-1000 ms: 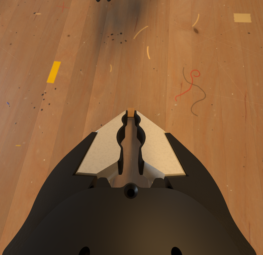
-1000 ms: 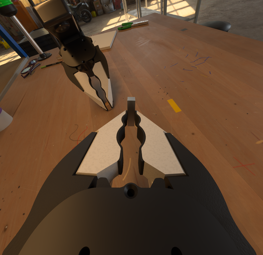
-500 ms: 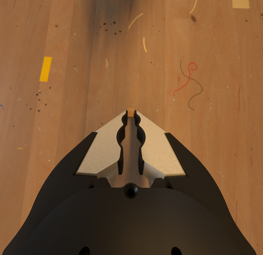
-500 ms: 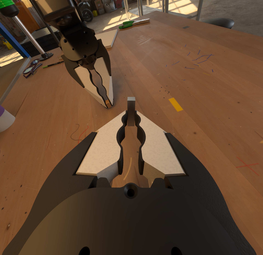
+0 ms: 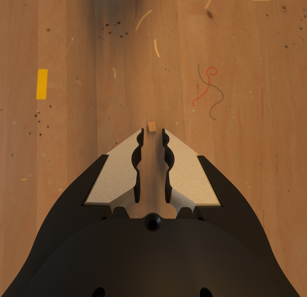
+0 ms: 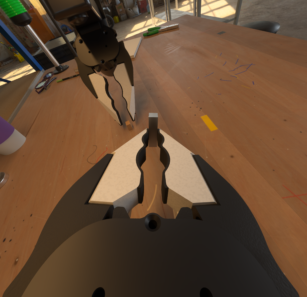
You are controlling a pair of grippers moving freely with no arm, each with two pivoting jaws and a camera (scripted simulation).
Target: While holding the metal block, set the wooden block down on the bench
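The small wooden block [image 5: 152, 126] stands on the wooden bench [image 5: 83, 139], free of any grip, just ahead of my left gripper [image 5: 152, 130], which is open with its tips on either side. In the right wrist view the wooden block [image 6: 129, 125] stands on the bench under the left gripper [image 6: 127, 121], whose open tips hang just above it. My right gripper [image 6: 152, 131] is shut on the grey metal block [image 6: 153, 128], which sticks up upright between its tips above the bench.
A yellow tape strip [image 6: 209, 122] lies to the right. A white and purple container [image 6: 10, 139] stands at the left edge. Glasses [image 6: 43, 83], a pen [image 6: 67, 78], a flat board [image 6: 133, 46] and green-handled tools [image 6: 159, 29] lie farther back. A metal stand [image 6: 41, 45] rises at back left.
My left gripper has opened and let go of the wooden block, which now stands on the bench. The right gripper keeps its hold on the metal block.
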